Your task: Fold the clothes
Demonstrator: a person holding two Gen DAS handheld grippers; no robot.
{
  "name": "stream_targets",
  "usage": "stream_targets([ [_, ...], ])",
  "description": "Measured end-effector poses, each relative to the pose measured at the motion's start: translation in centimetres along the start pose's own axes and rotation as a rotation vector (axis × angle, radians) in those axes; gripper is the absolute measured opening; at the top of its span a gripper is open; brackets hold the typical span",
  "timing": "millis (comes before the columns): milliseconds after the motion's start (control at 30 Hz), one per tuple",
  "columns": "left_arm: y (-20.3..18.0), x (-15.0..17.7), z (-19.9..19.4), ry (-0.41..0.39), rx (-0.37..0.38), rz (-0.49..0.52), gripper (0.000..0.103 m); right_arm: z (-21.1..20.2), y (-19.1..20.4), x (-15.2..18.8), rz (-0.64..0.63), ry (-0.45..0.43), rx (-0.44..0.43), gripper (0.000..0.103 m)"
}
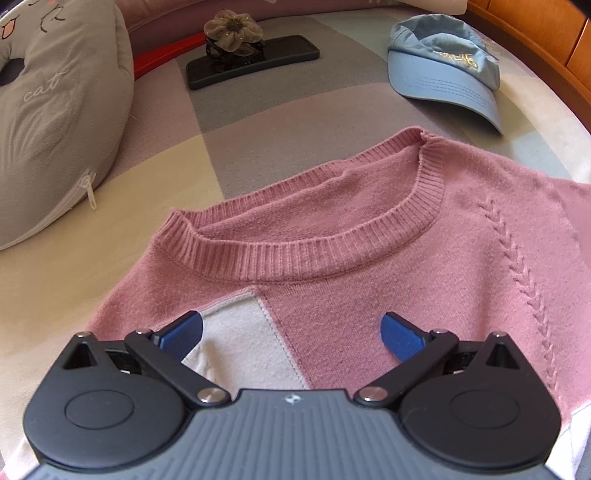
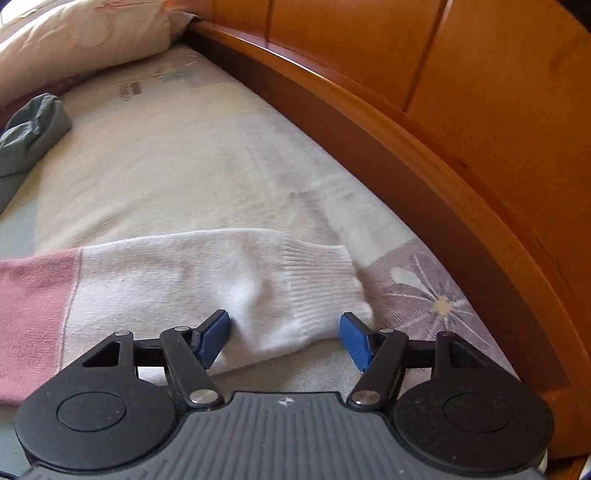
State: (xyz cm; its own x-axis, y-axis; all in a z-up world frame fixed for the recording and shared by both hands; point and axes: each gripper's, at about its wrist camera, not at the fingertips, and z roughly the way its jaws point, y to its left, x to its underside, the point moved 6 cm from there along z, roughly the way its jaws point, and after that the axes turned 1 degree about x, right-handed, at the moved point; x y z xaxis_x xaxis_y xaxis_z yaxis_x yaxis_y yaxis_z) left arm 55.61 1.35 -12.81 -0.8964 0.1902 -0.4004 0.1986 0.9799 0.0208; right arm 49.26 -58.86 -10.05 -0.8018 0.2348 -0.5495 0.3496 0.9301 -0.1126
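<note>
Your left gripper hangs right over the sweater's chest, blue fingers spread wide with nothing pinched between them. Beneath them lies the pink sweater, spread flat on the bed, a white panel just under the left finger and a braided knit line running down the right side. Just past that, the ribbed collar curves open toward you. Farther up the bed, a grey cat-print pillow sits off to the left, well apart from the sweater. Beyond the collar, a black phone-like slab lies flat with a fabric flower clip resting on it, and a light blue cap sits at the far right, brim toward the sweater.

Now your right gripper: fingers parted, standing either side of the sleeve's white end without pressing on it. The sleeve lies flat across the bed sheet, pink at the left turning white, and its ribbed cuff points right, toward a flower print on the sheet. The cuff looks a little blurred. Just beyond it the wooden bed frame sweeps along the right edge. Farther back on the left there's a crumpled grey-green cloth, and at the far end a cream pillow lies against the wood.
</note>
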Motion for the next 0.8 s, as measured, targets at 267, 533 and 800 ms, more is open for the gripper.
stream_targets([
  [267, -3.8, 0.6, -2.9, -0.053, 0.014, 0.101, 0.102, -4.6, 15.1, 0.5, -0.222, -0.089, -0.339, 0.076],
  [533, -2.9, 3.7, -6.4, -0.061, -0.059, 0.068, 0.102, -2.4, 18.8, 3.0, -0.370, -0.024, -0.322, 0.086],
  [800, 0.8, 8.2, -13.2, -0.077, -0.099, -0.150, 0.102, -9.5, 18.8, 4.8, -0.328, 0.031, -0.370, 0.087],
])
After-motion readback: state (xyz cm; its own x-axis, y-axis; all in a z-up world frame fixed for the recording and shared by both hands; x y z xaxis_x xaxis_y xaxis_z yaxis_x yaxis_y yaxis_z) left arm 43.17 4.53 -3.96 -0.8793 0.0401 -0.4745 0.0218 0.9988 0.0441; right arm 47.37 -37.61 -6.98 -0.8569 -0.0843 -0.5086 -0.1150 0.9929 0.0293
